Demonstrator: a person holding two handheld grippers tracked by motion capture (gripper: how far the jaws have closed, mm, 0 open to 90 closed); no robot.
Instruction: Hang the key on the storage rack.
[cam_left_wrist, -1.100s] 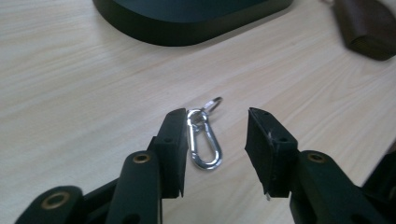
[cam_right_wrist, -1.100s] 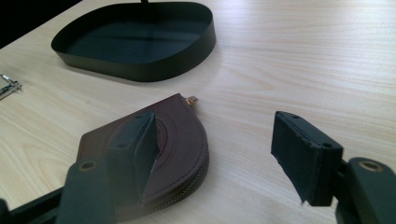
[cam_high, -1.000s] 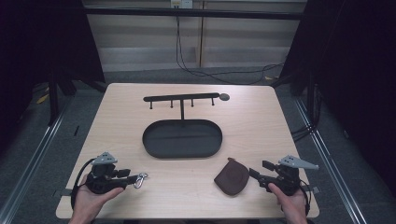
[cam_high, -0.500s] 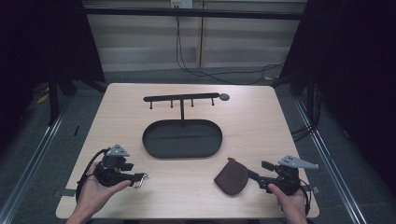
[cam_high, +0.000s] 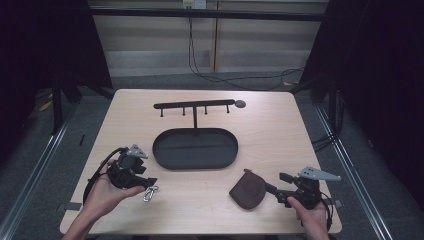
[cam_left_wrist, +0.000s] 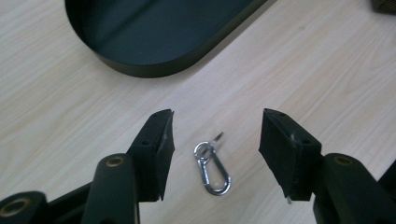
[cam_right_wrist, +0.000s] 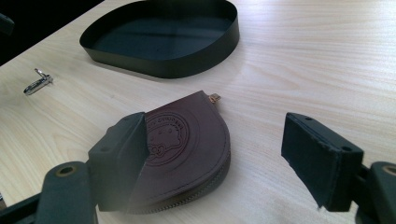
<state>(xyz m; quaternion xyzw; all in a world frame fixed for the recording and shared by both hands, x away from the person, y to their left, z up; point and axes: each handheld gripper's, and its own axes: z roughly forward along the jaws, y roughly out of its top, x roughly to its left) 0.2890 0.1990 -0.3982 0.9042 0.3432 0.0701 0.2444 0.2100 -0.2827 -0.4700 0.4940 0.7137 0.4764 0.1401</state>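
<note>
A small silver carabiner (cam_left_wrist: 212, 170) with a key ring lies flat on the wooden table (cam_high: 270, 135), near the front left (cam_high: 150, 193). My left gripper (cam_left_wrist: 217, 135) hovers over it, open, one jaw on each side and neither touching; in the high view the left gripper (cam_high: 146, 183) tilts down from the hand. A brown round leather zip pouch (cam_right_wrist: 187, 149) lies at the front right (cam_high: 248, 190). My right gripper (cam_right_wrist: 219, 144) is open around the pouch's near side, its left jaw covering part of it; the high view shows the right gripper (cam_high: 277, 184) pointing left.
A black oval tray (cam_high: 195, 162) sits mid-table, empty; its wall (cam_left_wrist: 154, 70) is just beyond the carabiner and behind the pouch (cam_right_wrist: 187, 65). A black rack with hooks (cam_high: 195, 105) stands behind it. The carabiner (cam_right_wrist: 37, 83) lies far left in the right gripper view.
My left gripper has moved forward and slightly right, and now tilts down over the carabiner. The right gripper and the pouch have hardly moved.
</note>
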